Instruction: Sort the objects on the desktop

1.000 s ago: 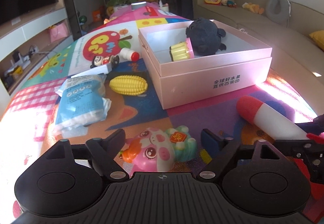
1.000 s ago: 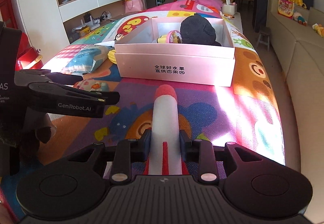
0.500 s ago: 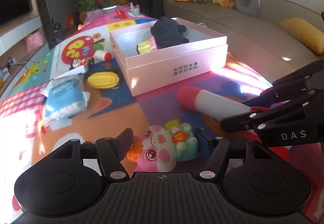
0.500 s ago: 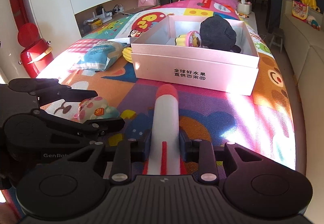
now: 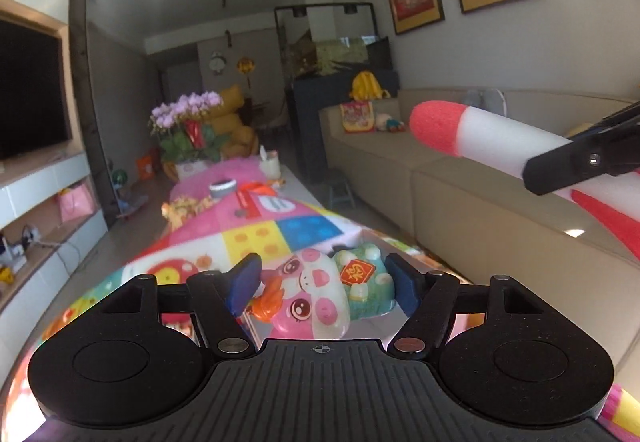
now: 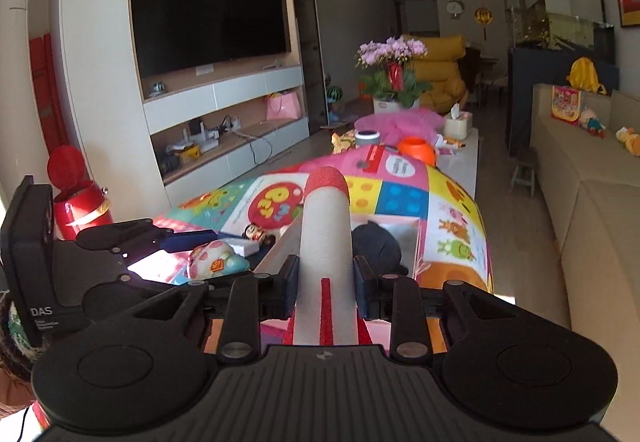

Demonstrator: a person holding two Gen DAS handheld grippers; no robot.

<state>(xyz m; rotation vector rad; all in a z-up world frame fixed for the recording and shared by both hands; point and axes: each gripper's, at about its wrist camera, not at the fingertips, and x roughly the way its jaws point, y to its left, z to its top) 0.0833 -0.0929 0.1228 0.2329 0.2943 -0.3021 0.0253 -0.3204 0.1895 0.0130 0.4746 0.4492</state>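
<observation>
The left gripper (image 5: 322, 282) holds the pig toy (image 5: 320, 292) between its blue pads (image 5: 244, 282); the jaws are closed narrowly on the toy's two sides, and the toy is raised clear of the play mat (image 5: 256, 238). The right gripper (image 6: 326, 284) holds the foam rocket (image 6: 326, 238); its jaws clamp the white body, and the red nose points forward, away from the gripper. The pink box (image 6: 400, 224) sits on the play mat directly ahead of and below the foam rocket. A black plush toy (image 6: 376, 246) lies inside the pink box. A small doll figure (image 6: 256, 232) lies on the mat just left of the pink box. In the right wrist view, the pig toy sits left of the pink box, above the mat.
</observation>
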